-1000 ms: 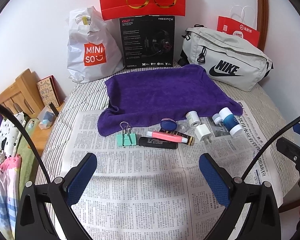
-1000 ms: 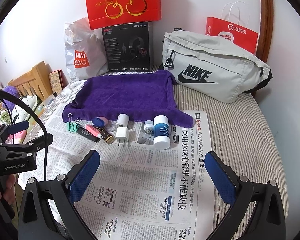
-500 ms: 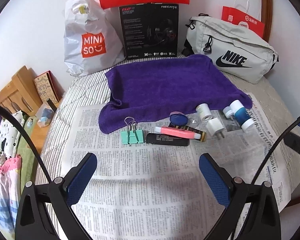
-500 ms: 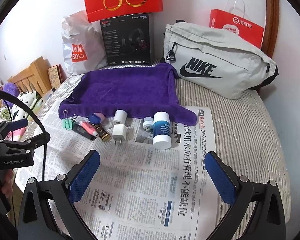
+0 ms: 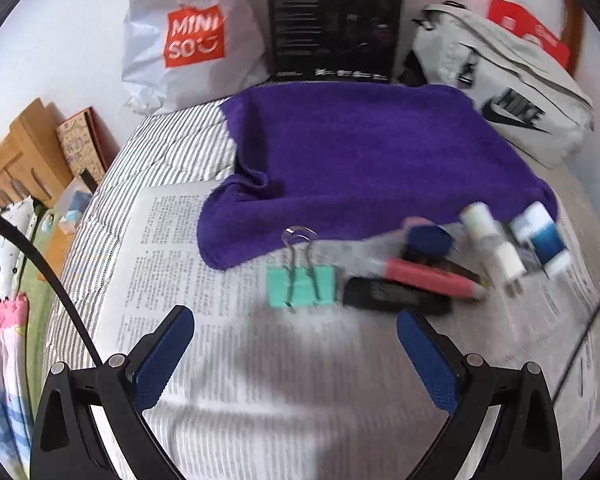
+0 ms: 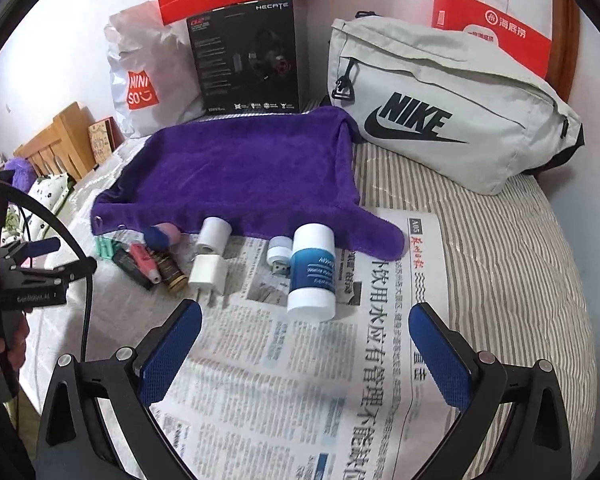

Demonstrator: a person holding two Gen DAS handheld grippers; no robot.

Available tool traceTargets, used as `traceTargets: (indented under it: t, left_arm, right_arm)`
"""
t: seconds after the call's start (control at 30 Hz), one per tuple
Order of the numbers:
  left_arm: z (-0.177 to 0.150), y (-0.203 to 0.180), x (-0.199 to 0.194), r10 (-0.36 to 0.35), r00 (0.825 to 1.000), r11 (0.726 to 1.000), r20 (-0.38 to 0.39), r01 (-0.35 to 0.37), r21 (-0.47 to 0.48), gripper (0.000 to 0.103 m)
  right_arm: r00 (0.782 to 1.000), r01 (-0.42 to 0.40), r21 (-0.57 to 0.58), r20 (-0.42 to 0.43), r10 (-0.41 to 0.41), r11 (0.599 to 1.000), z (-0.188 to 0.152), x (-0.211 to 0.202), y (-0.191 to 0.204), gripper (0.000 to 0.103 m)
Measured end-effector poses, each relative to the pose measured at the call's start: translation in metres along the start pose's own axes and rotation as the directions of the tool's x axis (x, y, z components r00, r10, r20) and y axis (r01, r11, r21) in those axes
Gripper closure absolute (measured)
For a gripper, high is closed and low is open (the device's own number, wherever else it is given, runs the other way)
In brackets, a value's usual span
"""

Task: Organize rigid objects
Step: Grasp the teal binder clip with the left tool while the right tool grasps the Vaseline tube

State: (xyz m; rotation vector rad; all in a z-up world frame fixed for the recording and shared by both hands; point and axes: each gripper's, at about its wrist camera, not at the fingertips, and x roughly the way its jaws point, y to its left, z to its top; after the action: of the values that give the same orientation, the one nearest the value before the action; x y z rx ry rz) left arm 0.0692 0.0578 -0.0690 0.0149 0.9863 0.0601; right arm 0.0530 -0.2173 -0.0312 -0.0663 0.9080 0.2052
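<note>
A row of small objects lies on newspaper (image 6: 380, 340) along the near edge of a purple towel (image 5: 360, 148) (image 6: 240, 168). From the left: a green binder clip (image 5: 301, 285) (image 6: 105, 248), a black stick (image 5: 396, 300), a pink tube (image 5: 424, 278) (image 6: 144, 260), a blue round case (image 5: 427, 240) (image 6: 158, 238), a white plug (image 5: 508, 266) (image 6: 208, 272), a white roll (image 6: 215, 234), and a blue-and-white bottle (image 6: 312, 272) (image 5: 542, 240). My left gripper (image 5: 296, 340) is open just short of the binder clip. My right gripper (image 6: 304, 336) is open just short of the bottle.
Against the wall stand a white Miniso bag (image 5: 184, 40), a black headset box (image 6: 248, 56), red paper bags (image 6: 496, 32) and a grey Nike waist bag (image 6: 440, 116). A wooden bed frame (image 5: 16, 160) and bedding lie left. The striped mattress (image 6: 520, 260) extends right.
Both grippers have moved forward and lower toward the row of objects; the left one has closed in on the binder clip, the right one on the bottle. Both stay open.
</note>
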Motion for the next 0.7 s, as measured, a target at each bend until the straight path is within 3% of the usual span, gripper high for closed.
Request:
traceTargets:
  t: [0.3, 0.4, 0.53, 0.7]
  left_arm:
    - [0.014, 0.018, 0.040, -0.008, 0.999, 0.999, -0.037, 0.006, -0.044, 0.002]
    - [0.015, 0.023, 0.042, -0.048, 0.999, 0.998, -0.022, 0.047, -0.046, 0.008]
    - [0.013, 0.031, 0.042, -0.026, 1.000, 0.999, -0.012, 0.025, -0.028, 0.010]
    - [0.013, 0.027, 0.047, -0.050, 0.999, 0.999, -0.020, 0.049, -0.023, 0.026]
  right_arm:
    - [1.000, 0.006, -0.039, -0.009, -0.007, 0.999, 0.008, 0.012, 0.003, 0.001]
    - [1.000, 0.002, -0.038, -0.007, -0.002, 0.999, 0.008, 0.018, 0.002, 0.003]
    - [1.000, 0.017, -0.038, -0.014, -0.018, 0.999, 0.010, 0.026, -0.002, 0.005]
    - [0.999, 0.022, -0.013, -0.043, -0.023, 1.000, 0.013, 0.041, -0.007, 0.009]
